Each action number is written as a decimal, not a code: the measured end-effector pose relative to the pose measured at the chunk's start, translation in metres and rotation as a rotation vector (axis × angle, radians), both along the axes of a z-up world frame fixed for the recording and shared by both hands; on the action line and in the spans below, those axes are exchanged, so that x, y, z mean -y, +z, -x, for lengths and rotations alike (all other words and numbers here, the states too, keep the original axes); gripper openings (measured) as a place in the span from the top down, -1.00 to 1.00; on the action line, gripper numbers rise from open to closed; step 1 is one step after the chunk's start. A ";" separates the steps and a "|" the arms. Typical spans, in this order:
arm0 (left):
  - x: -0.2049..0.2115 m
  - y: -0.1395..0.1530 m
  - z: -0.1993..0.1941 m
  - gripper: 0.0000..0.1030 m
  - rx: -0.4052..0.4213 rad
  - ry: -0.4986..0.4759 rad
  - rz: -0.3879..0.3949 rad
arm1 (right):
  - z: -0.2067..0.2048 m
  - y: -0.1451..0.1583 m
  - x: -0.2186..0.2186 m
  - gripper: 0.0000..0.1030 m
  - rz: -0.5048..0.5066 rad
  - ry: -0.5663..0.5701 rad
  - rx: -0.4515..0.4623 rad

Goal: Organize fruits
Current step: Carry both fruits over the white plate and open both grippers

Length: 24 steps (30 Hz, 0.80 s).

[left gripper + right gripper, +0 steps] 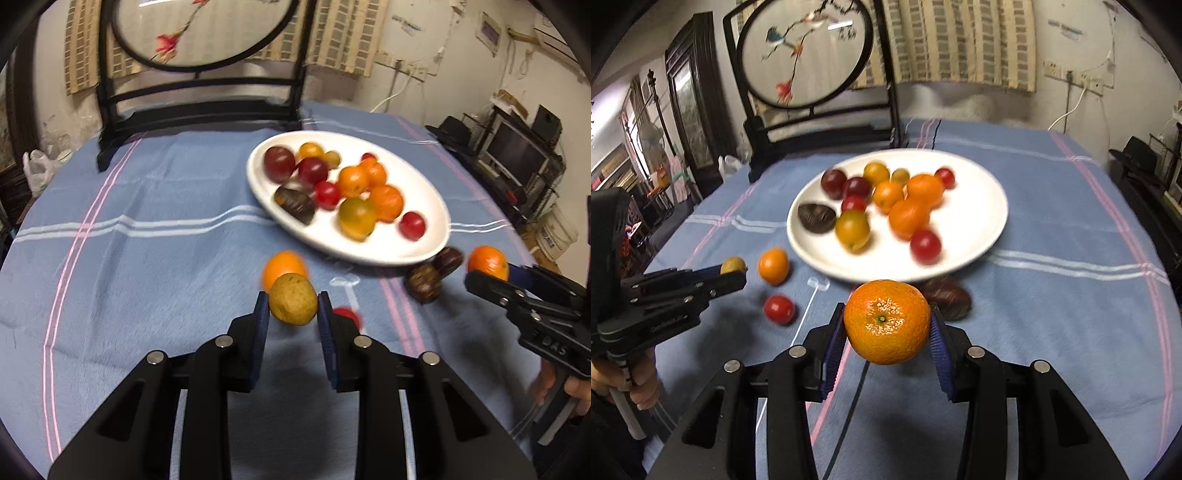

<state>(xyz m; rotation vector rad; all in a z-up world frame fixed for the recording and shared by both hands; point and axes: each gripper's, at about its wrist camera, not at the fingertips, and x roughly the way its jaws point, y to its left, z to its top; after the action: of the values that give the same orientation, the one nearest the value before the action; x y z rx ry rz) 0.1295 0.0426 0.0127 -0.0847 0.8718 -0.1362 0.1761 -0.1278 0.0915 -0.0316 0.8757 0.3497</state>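
Observation:
A white plate (pixel 424 192) (pixel 979 206) on the blue cloth holds several red, orange, yellow and dark fruits. My left gripper (pixel 293 304) (pixel 733 271) is shut on a small yellow-brown fruit (pixel 293 300) (pixel 732 264), held above the cloth in front of the plate. My right gripper (pixel 887 325) (pixel 491 275) is shut on an orange mandarin (pixel 887 321) (pixel 487 262), held above the cloth at the plate's near edge. On the cloth lie a small orange fruit (pixel 284 266) (pixel 773 266), a red tomato (pixel 779 309) (pixel 349 317) and dark brown fruits (pixel 423 283) (pixel 947 295).
A dark wooden stand with a round embroidered screen (pixel 199 33) (pixel 805 51) rises at the table's far side. A clear plastic stick (pixel 809 306) lies on the cloth by the tomato. Shelves with a monitor (pixel 517 155) stand off the table's right.

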 end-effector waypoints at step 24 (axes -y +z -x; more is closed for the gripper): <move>0.054 0.009 -0.120 -0.13 -0.020 0.048 -0.012 | -0.096 -0.019 -0.001 -0.13 0.017 -0.064 -0.029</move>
<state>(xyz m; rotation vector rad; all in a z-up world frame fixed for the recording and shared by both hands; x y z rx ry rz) 0.2497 -0.0117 0.0219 -0.0957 0.8899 -0.0857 0.2725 -0.1267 0.0725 -0.0139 0.9063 0.2837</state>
